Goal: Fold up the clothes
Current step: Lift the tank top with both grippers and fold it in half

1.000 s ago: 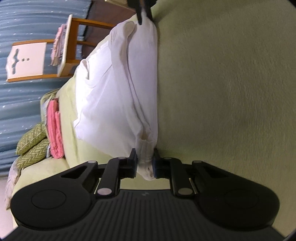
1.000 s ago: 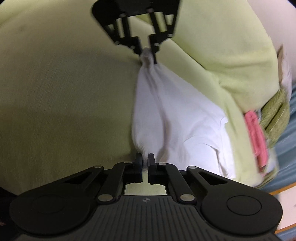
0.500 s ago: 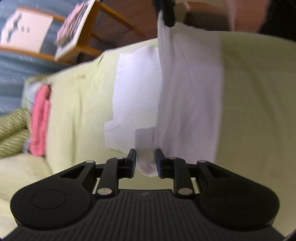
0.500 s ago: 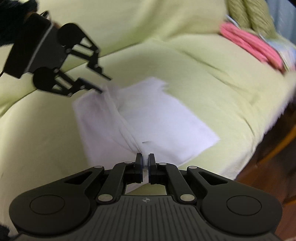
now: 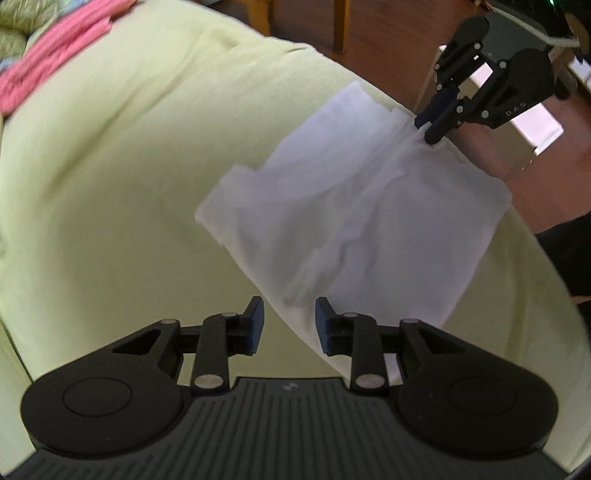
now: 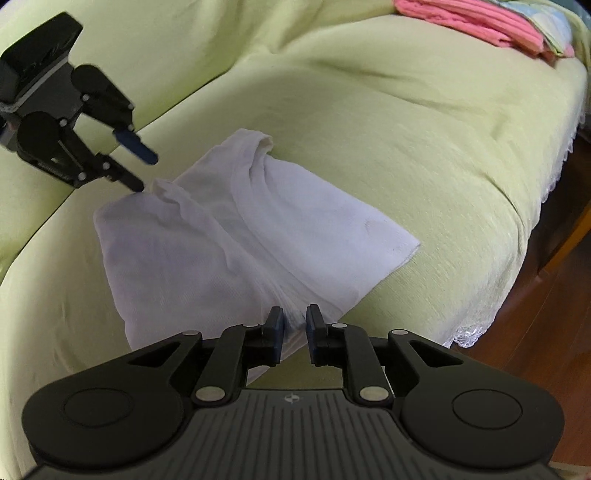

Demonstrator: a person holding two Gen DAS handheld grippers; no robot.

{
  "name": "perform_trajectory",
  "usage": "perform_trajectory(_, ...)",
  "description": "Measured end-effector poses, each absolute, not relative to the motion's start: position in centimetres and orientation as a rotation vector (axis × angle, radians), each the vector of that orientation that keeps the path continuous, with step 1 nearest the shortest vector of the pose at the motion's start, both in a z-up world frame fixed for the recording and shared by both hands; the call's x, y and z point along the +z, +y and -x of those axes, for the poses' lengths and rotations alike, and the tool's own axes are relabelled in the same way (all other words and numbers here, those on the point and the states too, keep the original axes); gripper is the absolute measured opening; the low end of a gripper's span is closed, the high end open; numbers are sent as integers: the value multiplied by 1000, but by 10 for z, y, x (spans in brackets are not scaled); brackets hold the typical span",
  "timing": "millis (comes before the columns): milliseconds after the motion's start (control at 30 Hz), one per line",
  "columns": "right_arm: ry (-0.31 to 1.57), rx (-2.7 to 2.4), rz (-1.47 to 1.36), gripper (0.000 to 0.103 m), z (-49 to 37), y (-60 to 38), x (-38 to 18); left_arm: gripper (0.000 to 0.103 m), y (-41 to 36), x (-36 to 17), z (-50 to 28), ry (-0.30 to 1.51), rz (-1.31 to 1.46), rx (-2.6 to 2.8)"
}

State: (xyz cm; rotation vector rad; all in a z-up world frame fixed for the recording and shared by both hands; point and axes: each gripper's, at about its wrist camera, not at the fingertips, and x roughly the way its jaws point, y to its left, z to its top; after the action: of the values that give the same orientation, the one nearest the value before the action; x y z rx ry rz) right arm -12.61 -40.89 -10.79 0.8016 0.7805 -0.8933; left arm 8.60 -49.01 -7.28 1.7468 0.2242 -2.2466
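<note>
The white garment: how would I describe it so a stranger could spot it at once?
Find the pale green sofa cover. In the middle of the seat lies the white garment, folded flat between two black claws. Unlike the pink stack at the far end, it is white and lies alone.

Wrist views face each other, close above shared white garment (image 5: 354, 221) (image 6: 236, 236).

A light green sofa cover (image 6: 388, 122) fills both views. Pink folded cloth (image 6: 476, 20) lies at its far end. Wooden floor (image 6: 554, 325) shows beside the sofa.
</note>
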Motion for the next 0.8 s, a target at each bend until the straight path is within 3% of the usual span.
perform_trajectory(133,785,-890,-789,16,125,-412,-110,26,-489,-73,-87,238,-1715,-2262)
perform_trajectory(267,800,-890,-782,16,129,-406,-107,4,-484,-84,-80,160,-1775,-2293)
perform_trajectory(400,798,-891,-787,17,130,-404,-107,4,-475,-98,-76,12,-1868,-2279)
perform_trajectory(567,795,-892,-784,19,129,-402,-109,12,-490,-89,-82,209,-1783,-2259)
perform_trajectory(800,798,-890,-769,20,131,-398,-109,13,-504,-104,-87,393,-1793,-2245)
